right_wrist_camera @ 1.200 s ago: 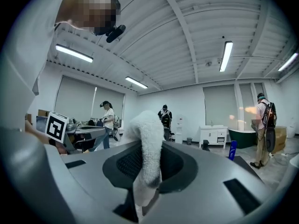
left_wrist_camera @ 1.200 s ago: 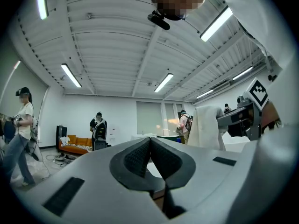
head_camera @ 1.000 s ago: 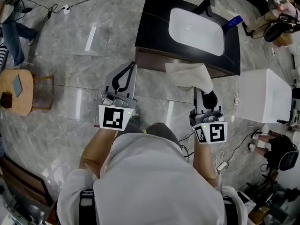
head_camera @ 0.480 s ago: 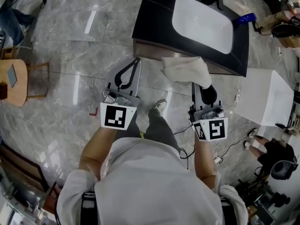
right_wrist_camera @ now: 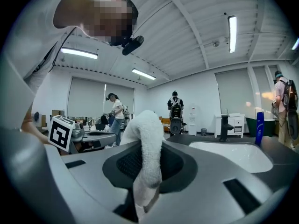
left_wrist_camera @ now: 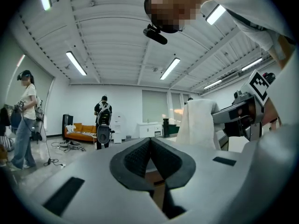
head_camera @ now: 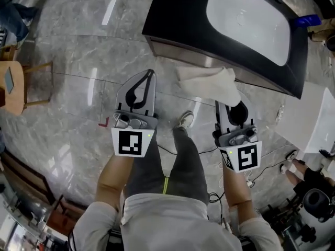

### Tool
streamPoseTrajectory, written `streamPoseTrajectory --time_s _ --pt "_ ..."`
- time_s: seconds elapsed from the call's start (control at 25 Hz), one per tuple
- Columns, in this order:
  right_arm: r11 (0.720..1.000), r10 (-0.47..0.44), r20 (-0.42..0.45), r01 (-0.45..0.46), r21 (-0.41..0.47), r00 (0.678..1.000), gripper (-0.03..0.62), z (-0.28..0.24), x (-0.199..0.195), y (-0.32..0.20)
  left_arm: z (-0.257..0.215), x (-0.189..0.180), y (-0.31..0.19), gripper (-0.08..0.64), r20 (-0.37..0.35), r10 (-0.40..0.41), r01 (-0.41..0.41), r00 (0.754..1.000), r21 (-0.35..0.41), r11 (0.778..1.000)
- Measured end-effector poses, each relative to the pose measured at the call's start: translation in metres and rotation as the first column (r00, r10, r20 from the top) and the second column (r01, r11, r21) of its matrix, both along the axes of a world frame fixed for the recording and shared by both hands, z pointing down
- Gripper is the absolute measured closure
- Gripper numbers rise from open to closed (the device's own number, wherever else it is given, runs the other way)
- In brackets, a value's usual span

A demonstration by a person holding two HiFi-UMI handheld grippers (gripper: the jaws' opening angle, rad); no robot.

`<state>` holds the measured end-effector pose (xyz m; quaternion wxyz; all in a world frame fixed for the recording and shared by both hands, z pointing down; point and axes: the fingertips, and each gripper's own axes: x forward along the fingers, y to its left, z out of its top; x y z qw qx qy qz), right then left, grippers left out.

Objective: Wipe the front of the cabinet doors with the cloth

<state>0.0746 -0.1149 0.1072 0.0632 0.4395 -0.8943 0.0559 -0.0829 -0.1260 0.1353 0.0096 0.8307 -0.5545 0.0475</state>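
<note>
The cabinet [head_camera: 178, 48] has a black top and a white sink basin [head_camera: 246, 14]; from the head view its front shows only as a thin strip seen from above. A white cloth [head_camera: 207, 83] hangs in front of that strip, with my right gripper [head_camera: 234, 102] shut on it. In the right gripper view the cloth [right_wrist_camera: 145, 139] bulges up between the closed jaws, and the basin [right_wrist_camera: 233, 154] lies just beyond. My left gripper [head_camera: 142, 82] is shut and empty, held over the floor left of the cloth. The left gripper view shows its jaws [left_wrist_camera: 150, 143] together and the cloth [left_wrist_camera: 198, 122] off to the right.
A blue bottle [head_camera: 306, 21] and a black faucet [right_wrist_camera: 223, 127] stand on the cabinet top. A white box [head_camera: 320, 120] is to the right, a wooden stool [head_camera: 11, 85] to the left. Cables [head_camera: 251, 181] lie on the marble floor. Other people stand far across the room.
The person has stepped closer to the cabinet, which now fills more of the upper right. Both grippers sit lower in the view. The cloth stays in the right gripper.
</note>
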Motion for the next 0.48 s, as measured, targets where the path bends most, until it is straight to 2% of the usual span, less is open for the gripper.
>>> streamPoseTrajectory --time_s 0.2,0.48 --pt "1.000 -0.019 0.026 0.019 0.003 0.999 0.512 0.085 0.004 -0.010 0.075 0.008 -0.011 0.541 0.012 -0.011 0.010 1.000 0.010 1.000" --pt "0.999 -0.031 0.082 0.027 0.046 0.996 0.512 0.191 -0.018 -0.024 0.174 0.009 -0.011 0.541 0.047 0.052 -0.054 0.998 0.040 0.998"
